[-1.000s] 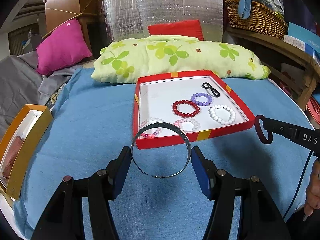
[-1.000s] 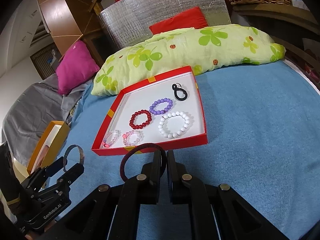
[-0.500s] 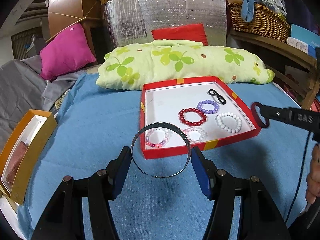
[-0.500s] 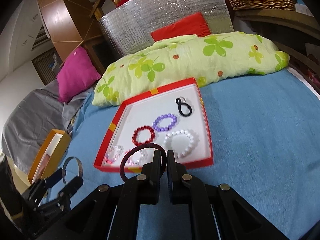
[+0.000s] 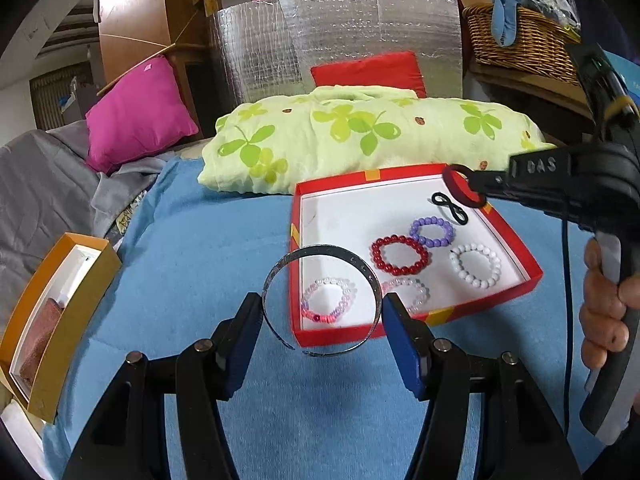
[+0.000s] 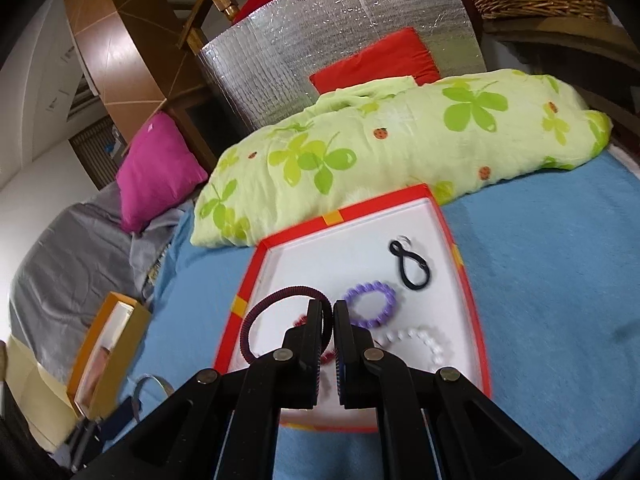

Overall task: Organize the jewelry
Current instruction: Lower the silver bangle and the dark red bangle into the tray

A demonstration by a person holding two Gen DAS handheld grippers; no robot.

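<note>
My left gripper (image 5: 322, 316) is shut on a silver open bangle (image 5: 320, 254), held above the blue cloth at the near left corner of the red tray (image 5: 296, 216). My right gripper (image 6: 328, 314) is shut on a dark red hair band (image 6: 276, 300) and holds it above the tray (image 6: 460, 248); it also shows in the left wrist view (image 5: 476, 184). In the tray lie a red bead bracelet (image 5: 400, 254), a purple one (image 5: 432, 232), a white one (image 5: 476, 266), two pale pink ones (image 5: 328, 300) and a black loop (image 5: 450, 208).
An orange box (image 5: 56, 320) lies on the left of the blue cloth (image 5: 200, 248). A green flowered pillow (image 5: 360, 136) lies behind the tray, a pink cushion (image 5: 136, 112) at back left, a wicker basket (image 5: 516, 44) at back right.
My right gripper has moved forward with the dark red hair band, from in front of the tray to above it. My left gripper has come closer to the tray's near left corner with the bangle.
</note>
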